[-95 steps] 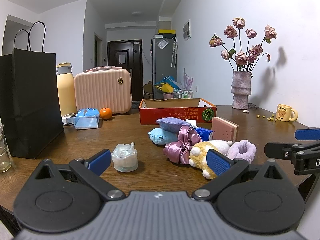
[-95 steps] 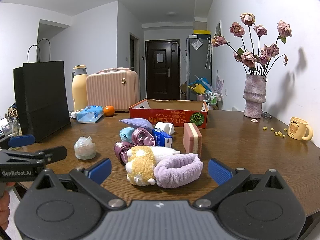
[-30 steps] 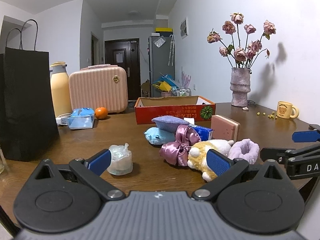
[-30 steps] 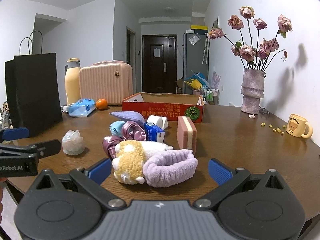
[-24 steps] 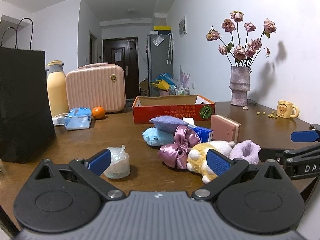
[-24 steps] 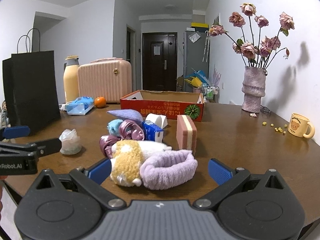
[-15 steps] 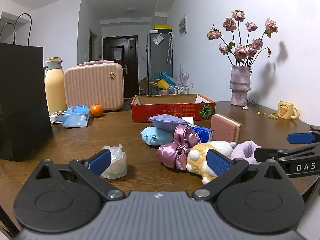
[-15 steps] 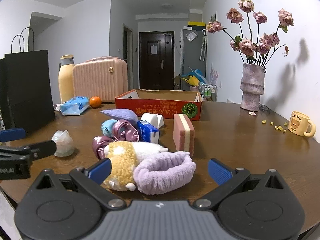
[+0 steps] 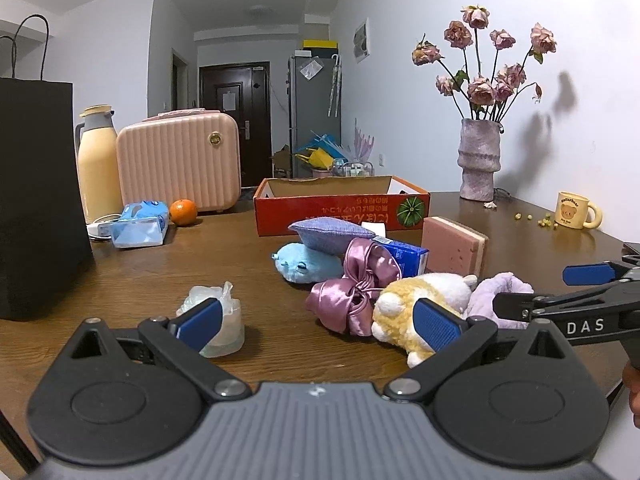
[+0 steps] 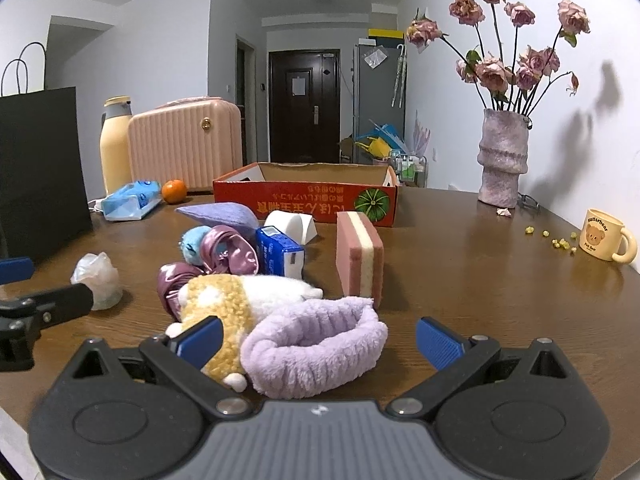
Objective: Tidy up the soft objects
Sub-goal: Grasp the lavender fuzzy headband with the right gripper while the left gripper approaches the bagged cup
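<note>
"DAS" in white on the black right gripper. "Butterbear" above a bear on the yellow mug. Upside-down Chinese lettering on the red box, not legible.

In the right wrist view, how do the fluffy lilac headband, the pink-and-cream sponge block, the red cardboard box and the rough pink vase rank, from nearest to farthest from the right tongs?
1. Fluffy lilac headband: between the right tongs.
2. Pink-and-cream sponge block: just behind it, centre.
3. Red cardboard box: further back, centre.
4. Rough pink vase: far right, by the wall.
</note>
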Available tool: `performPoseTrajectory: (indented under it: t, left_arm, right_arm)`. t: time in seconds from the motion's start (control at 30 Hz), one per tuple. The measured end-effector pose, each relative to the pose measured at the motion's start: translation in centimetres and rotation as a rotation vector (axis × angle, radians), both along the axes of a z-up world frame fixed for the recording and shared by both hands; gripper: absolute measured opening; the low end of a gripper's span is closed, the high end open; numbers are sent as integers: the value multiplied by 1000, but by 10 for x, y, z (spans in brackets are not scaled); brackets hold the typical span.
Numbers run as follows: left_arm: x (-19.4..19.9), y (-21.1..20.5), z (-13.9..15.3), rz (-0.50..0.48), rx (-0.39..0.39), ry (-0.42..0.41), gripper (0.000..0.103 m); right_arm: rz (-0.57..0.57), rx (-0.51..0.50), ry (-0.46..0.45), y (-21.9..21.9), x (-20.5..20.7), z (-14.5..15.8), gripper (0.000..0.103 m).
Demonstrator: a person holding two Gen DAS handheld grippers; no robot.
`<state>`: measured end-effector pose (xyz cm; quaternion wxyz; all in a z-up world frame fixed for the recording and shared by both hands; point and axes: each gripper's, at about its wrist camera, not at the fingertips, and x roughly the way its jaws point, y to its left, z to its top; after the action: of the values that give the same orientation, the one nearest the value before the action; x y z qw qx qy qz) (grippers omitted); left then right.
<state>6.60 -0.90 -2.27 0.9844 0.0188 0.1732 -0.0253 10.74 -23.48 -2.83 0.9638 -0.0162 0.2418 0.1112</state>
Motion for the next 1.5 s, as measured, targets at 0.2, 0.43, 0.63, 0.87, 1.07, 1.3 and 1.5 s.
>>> performPoseTrajectory:
  t: [0.2, 0.43, 0.63, 0.87, 1.07, 1.3, 1.5]
  left_arm:
    - [8, -1, -3, 4, 0, 13, 103]
    - [15, -2, -8, 12, -3, 33, 103]
    - [20, -3, -10, 17, -4, 49, 103]
    - [24, -5, -12, 15, -8, 63, 103]
    - [24, -7, -13, 16, -5, 67, 103]
    - [24, -8, -14, 22, -3, 65, 103]
    - [28, 7, -11, 74, 2, 53, 103]
  right_arm:
    - [-7, -1, 17, 1, 14, -7, 102]
    - [-13, -8, 39, 4, 30, -16, 102]
    - [-23, -18, 66, 8, 41, -25, 102]
    - [-30, -17, 91, 8, 48, -36, 91]
    - [-15, 12, 113, 7, 50, -44, 76]
    - [3, 63, 109, -1, 48, -48, 44]
    - [-2, 126, 77, -15, 43, -44, 33]
